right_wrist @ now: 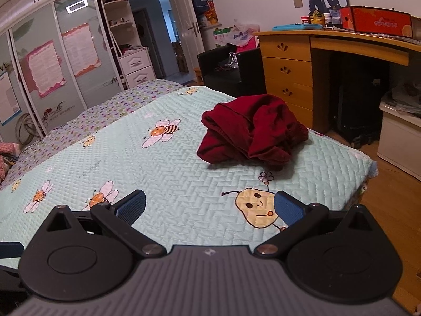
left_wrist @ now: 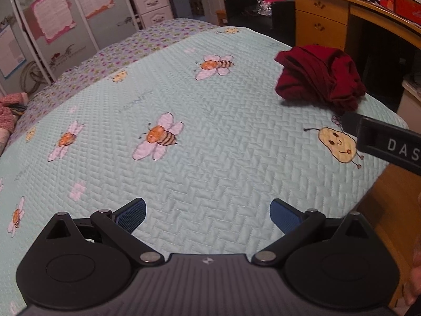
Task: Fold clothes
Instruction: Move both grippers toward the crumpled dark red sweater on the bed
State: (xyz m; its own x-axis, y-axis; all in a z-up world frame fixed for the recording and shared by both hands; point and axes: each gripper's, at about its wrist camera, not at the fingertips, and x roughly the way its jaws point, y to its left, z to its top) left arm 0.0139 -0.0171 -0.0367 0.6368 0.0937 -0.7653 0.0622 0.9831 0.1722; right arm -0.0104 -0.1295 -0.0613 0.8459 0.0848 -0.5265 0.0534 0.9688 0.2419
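Blue-ribbed tongs (right_wrist: 209,212), crumpled maroon garment (right_wrist: 252,129)

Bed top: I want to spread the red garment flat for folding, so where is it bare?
The quilt is bare from the crumpled red garment toward the floral border, and forward to both open grippers, left and right. It is tight only at the desk-side corner, where the garment lies near the edge.
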